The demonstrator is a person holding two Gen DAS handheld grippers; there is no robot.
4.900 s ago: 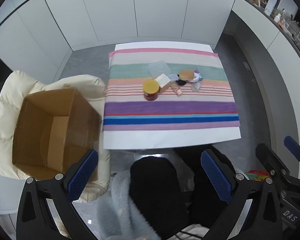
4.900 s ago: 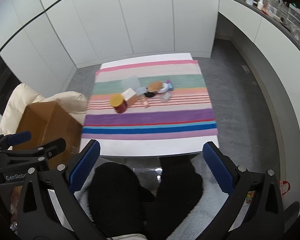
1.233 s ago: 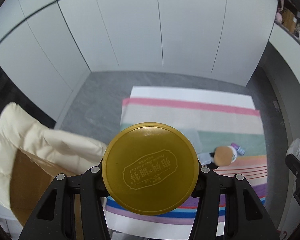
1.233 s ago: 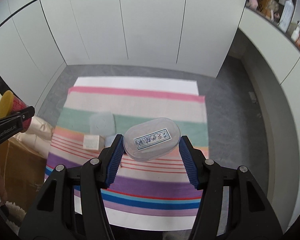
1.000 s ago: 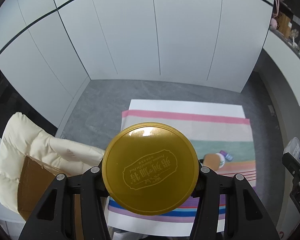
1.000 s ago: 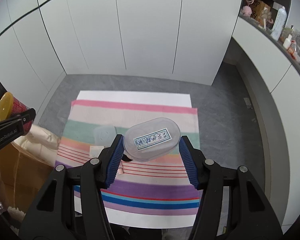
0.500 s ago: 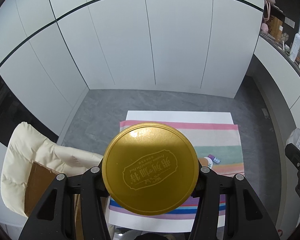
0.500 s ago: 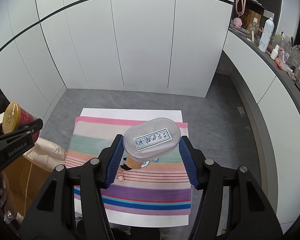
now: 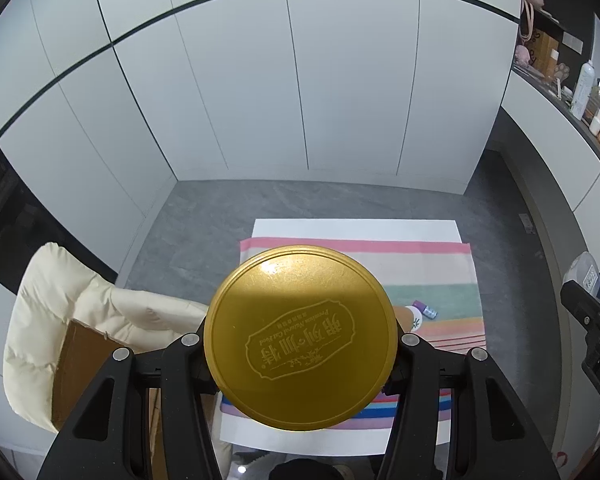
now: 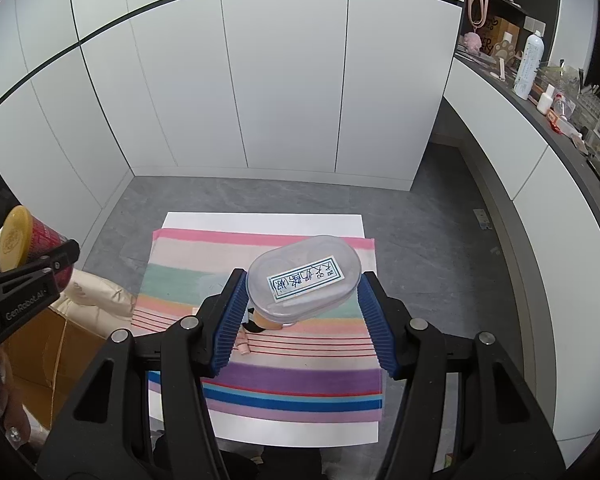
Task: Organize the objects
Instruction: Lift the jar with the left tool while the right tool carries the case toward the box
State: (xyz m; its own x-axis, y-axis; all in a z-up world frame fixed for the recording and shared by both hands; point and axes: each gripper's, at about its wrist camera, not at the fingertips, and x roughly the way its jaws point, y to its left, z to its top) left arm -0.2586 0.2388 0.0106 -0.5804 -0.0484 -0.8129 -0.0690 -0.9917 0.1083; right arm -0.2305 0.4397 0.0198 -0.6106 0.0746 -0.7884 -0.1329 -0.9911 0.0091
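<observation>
My left gripper (image 9: 300,356) is shut on a red jar with a gold lid (image 9: 300,340), held high above the table; the lid fills the middle of the left wrist view. The same jar (image 10: 18,240) shows at the left edge of the right wrist view. My right gripper (image 10: 303,312) is shut on a clear oval plastic box with a paper label (image 10: 305,280), also lifted well above the striped cloth (image 10: 260,364). Small items stay on the cloth below, among them a purple bottle (image 9: 425,309) and a pink tube (image 10: 243,343), partly hidden by the held things.
A brown cardboard box (image 9: 72,364) rests on a cream padded chair (image 9: 60,292) left of the white table (image 9: 352,226). White cabinet doors line the back wall. A counter (image 10: 540,120) with bottles runs along the right. A dark-clothed person sits at the table's near edge.
Both grippers have risen with the jar and the oval box still gripped; the table and cloth look smaller and farther below. The grips are unchanged.
</observation>
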